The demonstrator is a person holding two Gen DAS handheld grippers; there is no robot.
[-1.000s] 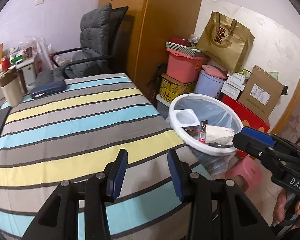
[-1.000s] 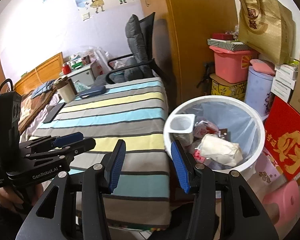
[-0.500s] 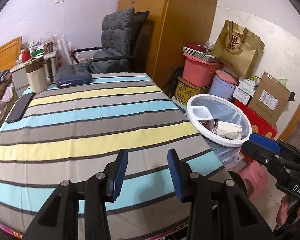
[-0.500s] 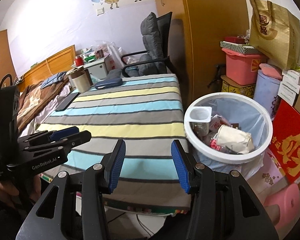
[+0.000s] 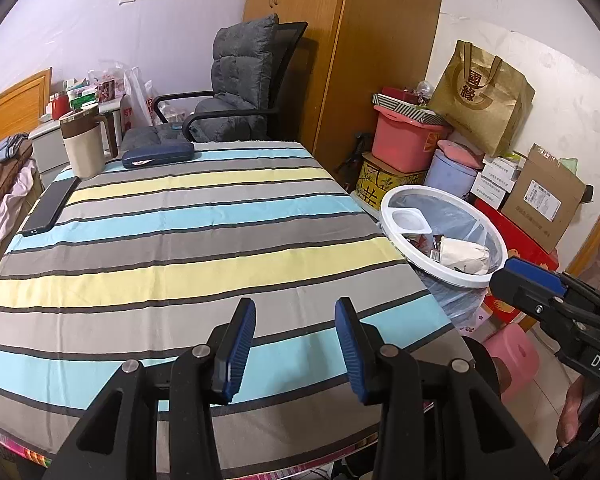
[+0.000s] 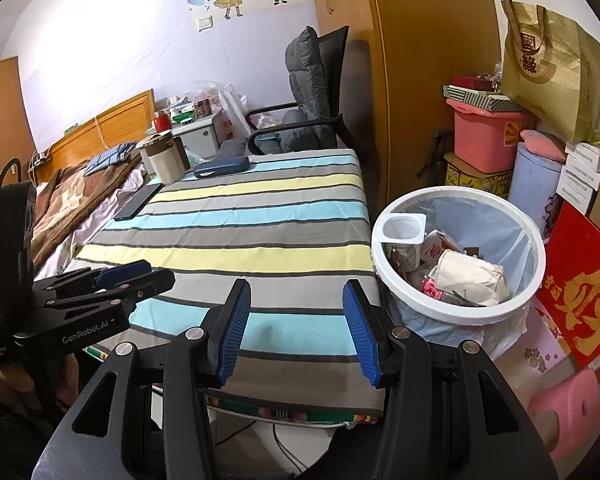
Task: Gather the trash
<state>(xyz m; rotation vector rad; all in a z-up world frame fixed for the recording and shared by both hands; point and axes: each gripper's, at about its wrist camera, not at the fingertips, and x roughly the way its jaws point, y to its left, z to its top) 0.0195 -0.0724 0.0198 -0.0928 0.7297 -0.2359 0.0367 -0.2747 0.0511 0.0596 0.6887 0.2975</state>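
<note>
Striped tablecloth (image 5: 188, 248) fills our frames; the trash bin (image 6: 458, 314) sits right of both released, empty tongs, left gripper (image 5: 295, 354) and right gripper (image 6: 296, 334).

The tablecloth (image 5: 188, 240) is striped in light blue, grey and pale yellow with thin dark lines between the bands, and on it stand a beige mug (image 5: 83, 148) with a brown lid, a navy case (image 5: 158, 157) and a black phone (image 5: 50, 207). The white-rimmed bin (image 6: 456, 312) has a pale blue translucent liner and holds a white cup (image 6: 403, 227) and off-white crumpled paper (image 6: 470, 278). Both grippers (image 5: 295, 344) (image 6: 296, 330) are black with ribbed blue pads; nearby are a pink stool (image 6: 568, 404), a red mat with gold characters (image 6: 580, 288), a gold-brown bag (image 5: 480, 96), a salmon-pink tub (image 6: 484, 136) and a grey-cushioned black chair (image 5: 240, 76).
</note>
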